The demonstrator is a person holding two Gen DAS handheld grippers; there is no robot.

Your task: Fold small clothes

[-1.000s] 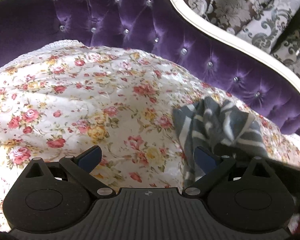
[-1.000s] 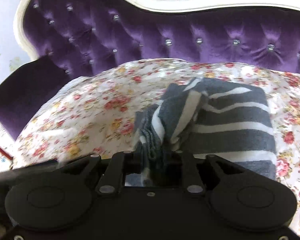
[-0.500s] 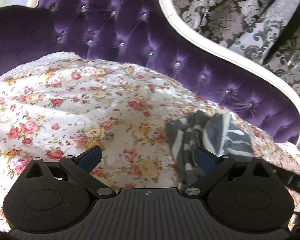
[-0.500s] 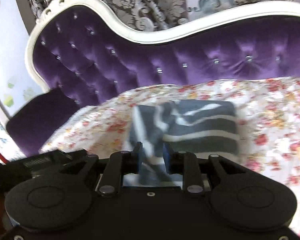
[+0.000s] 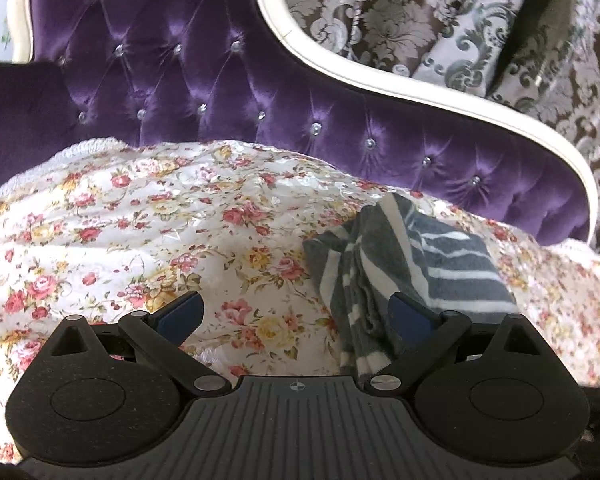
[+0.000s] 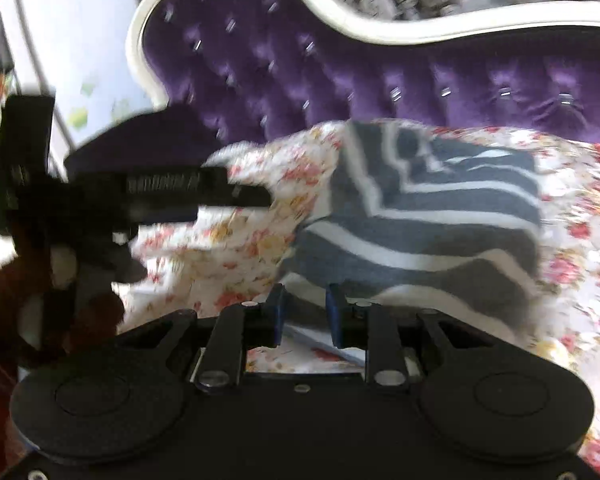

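**Striped garment down on the sofa, both grippers free of it**

The grey-and-white striped garment point(image 5: 412, 264) lies on the floral cover point(image 5: 140, 240) spread over the purple tufted sofa point(image 5: 204, 92). From the right wrist view it reads as partly folded: stripes run level across the flat near part, while the left edge is doubled over on a slant and bunched. I judge that flap to be the unfinished bit.

My left gripper point(image 5: 296, 314) hangs released, jaws spread wide over bare floral cloth. Its right pad sits just in front of the garment's bunched edge; I cannot tell if it touches. Held there, I think, to be ready to pin or catch that edge.

My right gripper point(image 6: 305, 312) is narrowly parted. The frame is blurred, yet the gap between the pads shows only cover, and the garment's near hem sits just beyond the tips. So: let go, nothing grasped. The left gripper point(image 6: 172, 192) shows as a dark blur at left.

Next move, I'd guess: re-grip the slanted flap and lay it square.
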